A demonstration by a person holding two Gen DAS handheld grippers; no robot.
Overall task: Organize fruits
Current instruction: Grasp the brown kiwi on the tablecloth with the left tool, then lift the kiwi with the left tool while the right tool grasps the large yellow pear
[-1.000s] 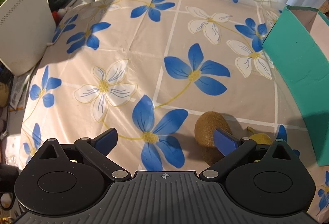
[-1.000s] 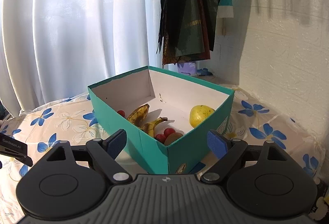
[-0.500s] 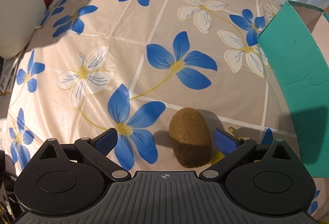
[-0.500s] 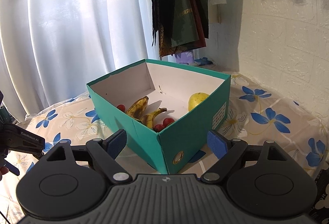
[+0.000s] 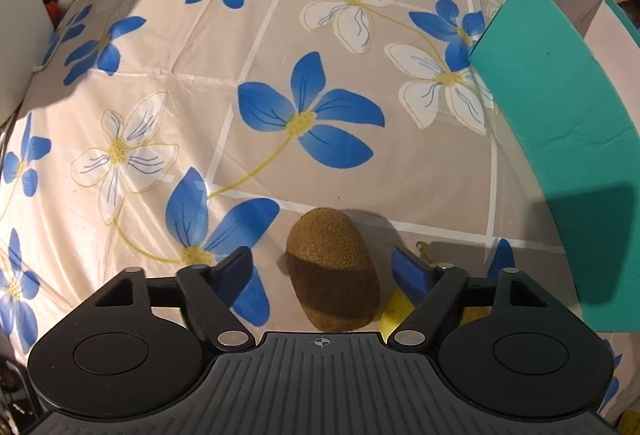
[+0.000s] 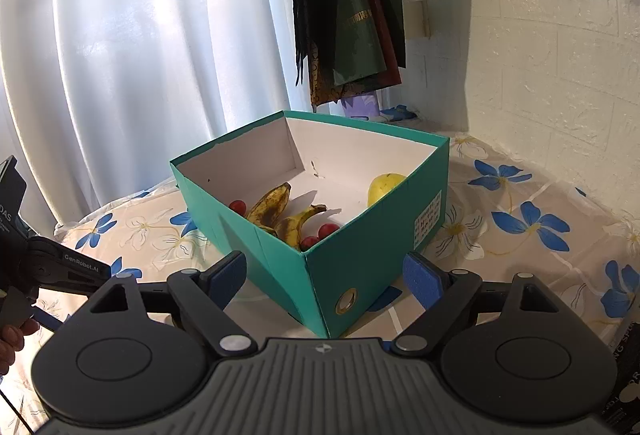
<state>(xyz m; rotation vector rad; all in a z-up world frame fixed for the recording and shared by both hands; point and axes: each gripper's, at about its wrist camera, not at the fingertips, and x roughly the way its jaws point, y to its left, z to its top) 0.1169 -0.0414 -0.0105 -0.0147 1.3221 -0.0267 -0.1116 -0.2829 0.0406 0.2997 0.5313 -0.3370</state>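
Left gripper [image 5: 325, 267] has slid over the kiwi [image 5: 333, 270] — fingers [image 5: 234, 267] just closing in.

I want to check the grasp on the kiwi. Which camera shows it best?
The left wrist view: the kiwi lies on the tablecloth between the pads of the left claw, which have just been closing and do not yet touch it. The right wrist view shows the box and no kiwi.

Daylight enters through the white curtain [image 6: 140, 55], bright and diffuse. The floral tablecloth [image 5: 280, 75] shows soft glare. Hard shadow covers the kiwi's [image 5: 333, 269] near half and the teal box [image 5: 560, 123] wall. Fisheye bending is strong at edges; focus is sharp.
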